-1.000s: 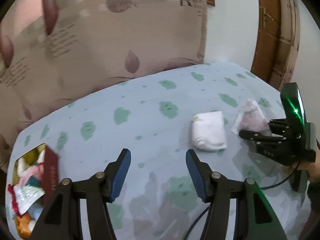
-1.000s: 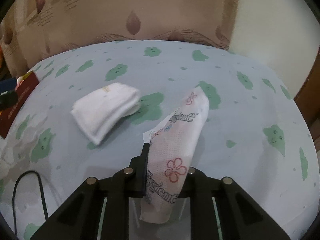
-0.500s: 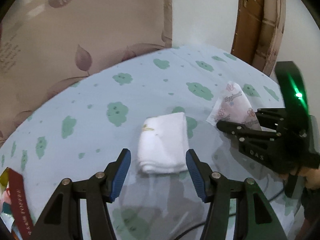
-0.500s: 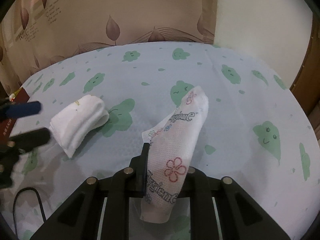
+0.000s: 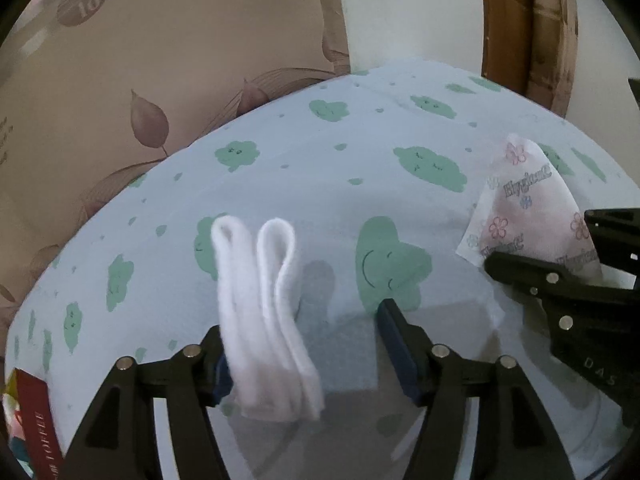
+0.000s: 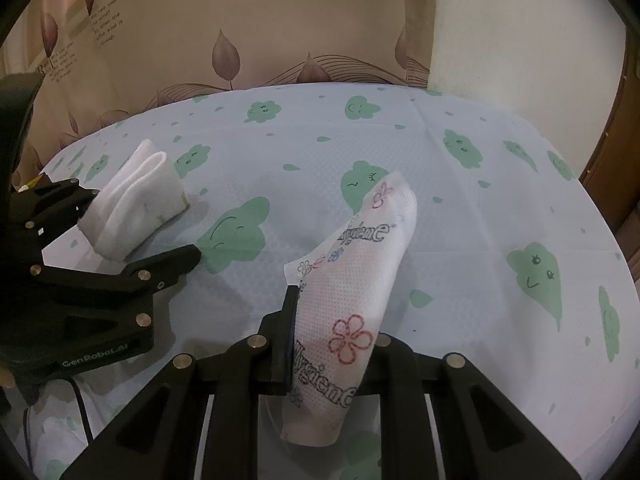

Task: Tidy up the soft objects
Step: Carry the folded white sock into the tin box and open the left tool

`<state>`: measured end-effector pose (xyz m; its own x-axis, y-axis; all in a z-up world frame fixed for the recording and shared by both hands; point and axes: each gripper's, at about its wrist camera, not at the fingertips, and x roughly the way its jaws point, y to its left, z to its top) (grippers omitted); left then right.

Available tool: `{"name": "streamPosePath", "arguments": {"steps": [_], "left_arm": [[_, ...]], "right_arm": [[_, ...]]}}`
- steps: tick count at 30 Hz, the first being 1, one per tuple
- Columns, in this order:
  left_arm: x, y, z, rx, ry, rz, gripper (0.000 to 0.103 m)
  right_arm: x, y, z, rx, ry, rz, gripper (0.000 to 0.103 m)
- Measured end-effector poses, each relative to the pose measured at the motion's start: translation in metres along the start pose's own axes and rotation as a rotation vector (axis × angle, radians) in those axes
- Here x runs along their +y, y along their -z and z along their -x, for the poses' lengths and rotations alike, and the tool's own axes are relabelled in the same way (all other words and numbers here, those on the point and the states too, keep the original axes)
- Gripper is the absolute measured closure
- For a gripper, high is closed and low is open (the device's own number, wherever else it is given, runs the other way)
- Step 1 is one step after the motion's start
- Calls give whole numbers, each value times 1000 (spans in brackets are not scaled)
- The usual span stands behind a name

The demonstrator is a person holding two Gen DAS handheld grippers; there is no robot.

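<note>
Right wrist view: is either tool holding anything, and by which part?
The right tool pinches the white flower-printed Hygiene packet near its lower end. The left tool, open, straddles the folded white towel, not gripping.

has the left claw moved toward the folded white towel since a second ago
Yes. The left claw has closed in on the folded white towel, which lay far ahead on the cloud-print blue sheet and now sits between its just-widened, open jaws, against the left one.

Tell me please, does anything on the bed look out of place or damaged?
Nothing looks damaged or spilled. The folded white towel lies off-centre between the open left gripper fingers, against the left one. The right gripper is shut on the flowered packet, which sticks up tilted.
</note>
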<state>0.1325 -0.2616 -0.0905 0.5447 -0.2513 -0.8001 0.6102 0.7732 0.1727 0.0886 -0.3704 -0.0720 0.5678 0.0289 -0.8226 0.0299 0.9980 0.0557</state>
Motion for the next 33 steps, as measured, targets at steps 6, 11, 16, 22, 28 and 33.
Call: {"name": "streamPosePath", "arguments": {"steps": [6, 11, 16, 22, 28, 33], "left_arm": [[6, 3, 2, -30, -35, 22, 82], [17, 4, 8, -40, -47, 50, 86], [21, 6, 22, -46, -54, 57, 86], [29, 18, 50, -47, -82, 60, 86], [61, 45, 92, -48, -118, 99, 86], [93, 63, 123, -47, -149, 166, 86]], "right_arm": [[0, 0, 0, 0, 5, 5, 87], [1, 0, 0, 0, 8, 7, 87], [2, 0, 0, 1, 17, 13, 87], [4, 0, 0, 2, 29, 21, 87], [6, 0, 0, 2, 37, 27, 87], [7, 1, 0, 2, 47, 34, 87]]}}
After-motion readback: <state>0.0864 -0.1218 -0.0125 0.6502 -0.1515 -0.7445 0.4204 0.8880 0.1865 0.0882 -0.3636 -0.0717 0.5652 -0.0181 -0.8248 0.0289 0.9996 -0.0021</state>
